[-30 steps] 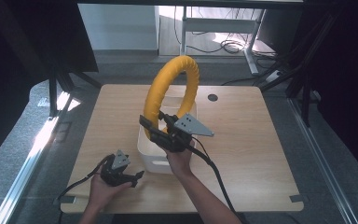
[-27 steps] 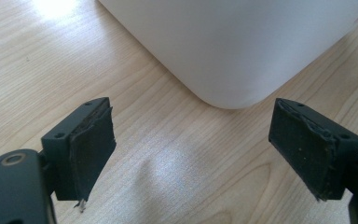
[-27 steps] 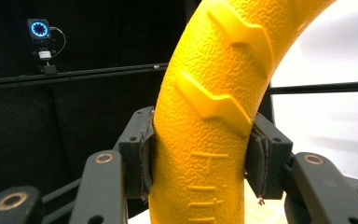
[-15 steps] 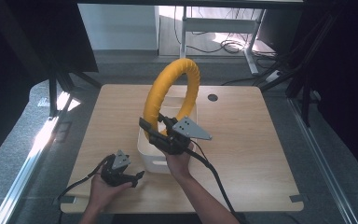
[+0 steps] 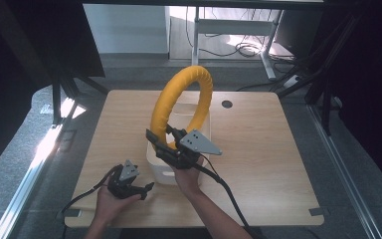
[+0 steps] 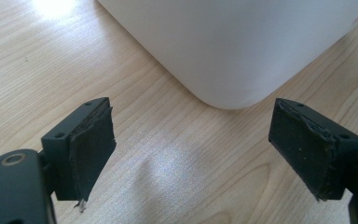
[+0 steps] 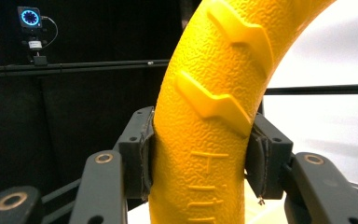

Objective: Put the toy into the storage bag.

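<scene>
Right gripper: the right gripper (image 5: 160,144) sits above the near half of the table, held in the person's right hand (image 5: 186,174); its grey 3-cornered plate (image 5: 200,143) faces up in the high view.
Right fingers: the 2 black fingers (image 7: 140,154) are clamped on the ring, 1 pad pressed against each side of the tube.
Ring: a large yellow ring of rough, pebbled plastic (image 5: 179,107) with raised zigzag ribs (image 7: 214,100); it stands upright in the air, gripped at its lower part, with its arch rising over the bin.
Ring position: above the white bin and the middle of the table, clear of the tabletop.
Bin: a white rectangular plastic bin with rounded corners (image 5: 160,169) stands on the table just below the ring and the right gripper; a handle slot shows in its near wall.
Left gripper: the left gripper (image 5: 149,186) lies low at the near left of the table, held in the left hand (image 5: 110,204), and points at the bin's near corner.
Left fingers: the 2 black fingers (image 6: 91,149) stand wide apart with nothing between them, only bare wood below.
Bin from the left gripper view: the rounded white corner (image 6: 233,51) is just ahead of the fingertips, not touching them.
Table: a light wooden table (image 5: 273,149) with a round dark cable hole (image 5: 227,104) at the far side.
Cables: a black cable (image 5: 229,191) trails from the right gripper toward the near edge.
</scene>
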Motion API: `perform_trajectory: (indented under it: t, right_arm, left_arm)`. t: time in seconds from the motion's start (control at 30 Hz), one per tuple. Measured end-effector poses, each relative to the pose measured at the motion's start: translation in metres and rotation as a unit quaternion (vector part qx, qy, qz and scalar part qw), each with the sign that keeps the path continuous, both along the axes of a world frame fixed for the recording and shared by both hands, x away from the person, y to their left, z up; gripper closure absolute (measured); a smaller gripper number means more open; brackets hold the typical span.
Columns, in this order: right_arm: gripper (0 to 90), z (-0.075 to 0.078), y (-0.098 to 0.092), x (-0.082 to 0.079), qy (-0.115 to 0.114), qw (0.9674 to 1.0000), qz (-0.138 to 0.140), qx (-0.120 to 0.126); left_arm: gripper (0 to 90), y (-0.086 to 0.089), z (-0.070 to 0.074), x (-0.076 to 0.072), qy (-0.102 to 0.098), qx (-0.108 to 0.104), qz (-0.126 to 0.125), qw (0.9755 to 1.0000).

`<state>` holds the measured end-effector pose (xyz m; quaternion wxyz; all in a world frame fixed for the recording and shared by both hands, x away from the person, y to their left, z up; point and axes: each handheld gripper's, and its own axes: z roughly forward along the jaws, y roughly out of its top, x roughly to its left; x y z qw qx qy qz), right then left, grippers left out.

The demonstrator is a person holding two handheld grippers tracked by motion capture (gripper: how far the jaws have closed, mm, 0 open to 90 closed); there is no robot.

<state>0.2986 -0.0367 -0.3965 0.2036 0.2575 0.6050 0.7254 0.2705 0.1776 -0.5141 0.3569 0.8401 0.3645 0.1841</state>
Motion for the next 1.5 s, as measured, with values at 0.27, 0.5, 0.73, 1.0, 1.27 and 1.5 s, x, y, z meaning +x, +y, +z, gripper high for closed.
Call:
perform_trajectory:
  t: [0.27, 0.5, 0.73, 1.0, 1.27, 1.5]
  right_arm:
    - [49.8, -0.009, 0.003, -0.003, 0.007, 1.0000, 0.000, 0.004]
    - [49.6, -0.011, 0.004, -0.006, 0.016, 0.9999, -0.002, 0.004]
    - [49.4, -0.013, 0.005, -0.006, 0.034, 0.9994, -0.009, -0.003]
    - [49.3, -0.016, 0.009, -0.008, 0.039, 0.9990, -0.015, -0.014]
    - [49.0, -0.020, 0.010, -0.009, 0.050, 0.9984, -0.020, -0.021]
    - [48.4, -0.022, 0.012, -0.010, 0.056, 0.9976, -0.027, -0.031]
  left_arm:
    - [14.5, 0.000, 0.000, 0.000, 0.000, 0.000, 0.000, 1.0000]
    - [14.5, 0.000, 0.000, 0.000, 0.001, 0.000, -0.001, 1.0000]
    - [14.5, 0.000, 0.000, 0.000, 0.000, 0.000, 0.000, 1.0000]
    - [14.5, 0.000, 0.000, 0.000, 0.000, -0.001, 0.000, 1.0000]
    - [14.5, 0.000, 0.000, 0.000, 0.000, -0.002, 0.000, 1.0000]
    - [14.5, 0.000, 0.000, 0.000, 0.000, -0.001, -0.001, 1.0000]
